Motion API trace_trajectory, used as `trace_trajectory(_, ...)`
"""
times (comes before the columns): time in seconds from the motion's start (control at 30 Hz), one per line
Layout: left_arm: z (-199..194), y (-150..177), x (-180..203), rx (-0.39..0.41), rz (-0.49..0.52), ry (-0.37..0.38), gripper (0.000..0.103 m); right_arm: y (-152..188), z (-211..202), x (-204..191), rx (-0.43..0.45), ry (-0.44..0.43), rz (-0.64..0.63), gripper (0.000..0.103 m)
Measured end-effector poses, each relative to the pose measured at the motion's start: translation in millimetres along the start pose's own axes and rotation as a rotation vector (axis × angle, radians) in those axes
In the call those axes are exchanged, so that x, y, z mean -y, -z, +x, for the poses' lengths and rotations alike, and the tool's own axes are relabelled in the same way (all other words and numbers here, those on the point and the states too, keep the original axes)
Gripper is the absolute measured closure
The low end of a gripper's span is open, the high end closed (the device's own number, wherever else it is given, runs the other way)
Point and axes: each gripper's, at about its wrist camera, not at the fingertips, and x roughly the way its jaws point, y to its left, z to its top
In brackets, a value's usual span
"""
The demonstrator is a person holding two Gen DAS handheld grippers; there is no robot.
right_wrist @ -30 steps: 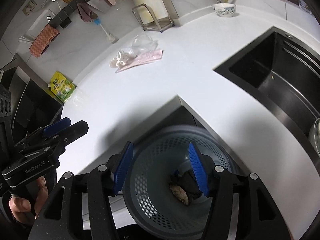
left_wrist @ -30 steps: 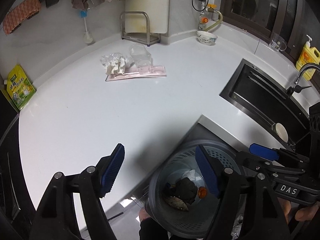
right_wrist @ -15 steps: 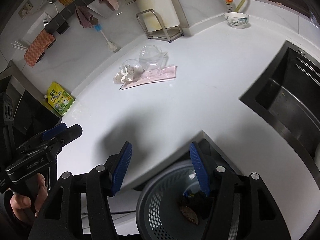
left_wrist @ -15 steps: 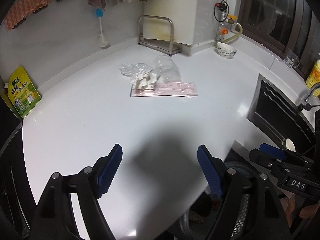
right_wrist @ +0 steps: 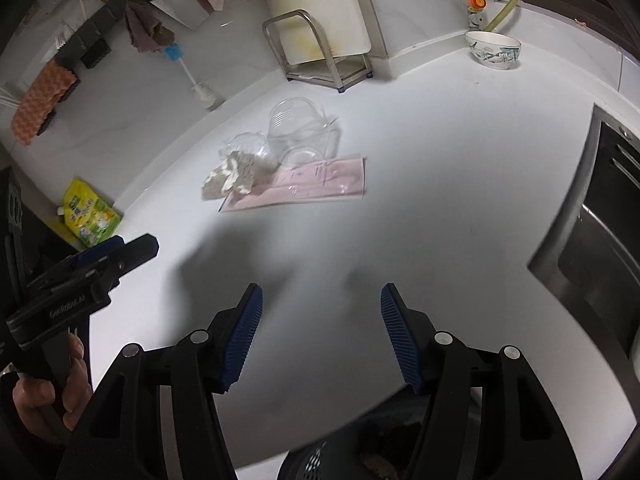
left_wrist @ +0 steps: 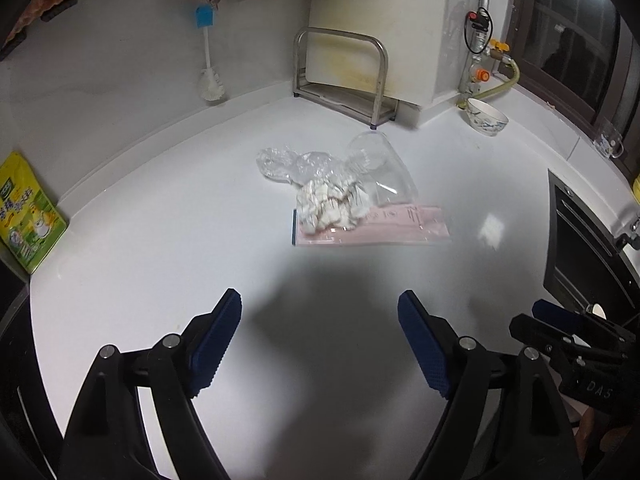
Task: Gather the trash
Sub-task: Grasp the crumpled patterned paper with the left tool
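A trash pile lies mid-counter: a crumpled white tissue (left_wrist: 328, 208) (right_wrist: 232, 174), a clear plastic bag (left_wrist: 288, 164) (right_wrist: 246, 144), a clear plastic cup on its side (left_wrist: 380, 168) (right_wrist: 300, 128) and a flat pink wrapper (left_wrist: 380, 228) (right_wrist: 304, 186). My left gripper (left_wrist: 320, 336) is open and empty over the counter, short of the pile. My right gripper (right_wrist: 320, 328) is open and empty, also short of the pile. A grey perforated bin (right_wrist: 320, 460) shows at the bottom edge of the right wrist view, with dark scraps inside.
A steel rack (left_wrist: 340, 76) with a cutting board stands at the back wall. A patterned bowl (left_wrist: 486, 118) sits back right. A black sink (left_wrist: 580, 252) lies at right. A yellow-green pouch (left_wrist: 24, 216) leans at left. A bottle brush (left_wrist: 210, 80) hangs on the wall.
Both grippers have moved away from above the bin and forward over the counter toward the trash pile. The pile appears larger and nearer. Both stay open.
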Motion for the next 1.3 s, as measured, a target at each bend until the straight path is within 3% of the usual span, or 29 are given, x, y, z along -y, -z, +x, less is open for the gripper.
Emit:
trace_trajectory(0.3, 50, -41, -7, 0.005, 0.004, 0.008, 0.022, -24, 22, -1, 0.003, 0.033, 0.034, 0.043)
trace_trajectory(0.87, 111, -62, 8, -0.017, 0.043, 0.047, 0.022, -43, 42, 25, -0.009, 0.094, 0.111, 0.043)
trace_trajectory(0.9, 112, -62, 8, -0.015, 0.044, 0.051, 0.023, -43, 43, 25, -0.011, 0.095, 0.11, 0.043)
trace_trajectory(1.03, 117, -62, 5, -0.03, 0.044, 0.06, 0.048, -49, 47, 24, -0.013, 0.098, 0.106, 0.043)
trace_trajectory(1.17, 115, -60, -2, -0.027, 0.036, 0.076, 0.063, -57, 52, 20, -0.01, 0.1, 0.096, 0.043)
trace_trajectory(1.3, 109, -60, -11, -0.023, 0.027, 0.09, 0.07, -67, 60, 11, -0.011, 0.093, 0.071, 0.043)
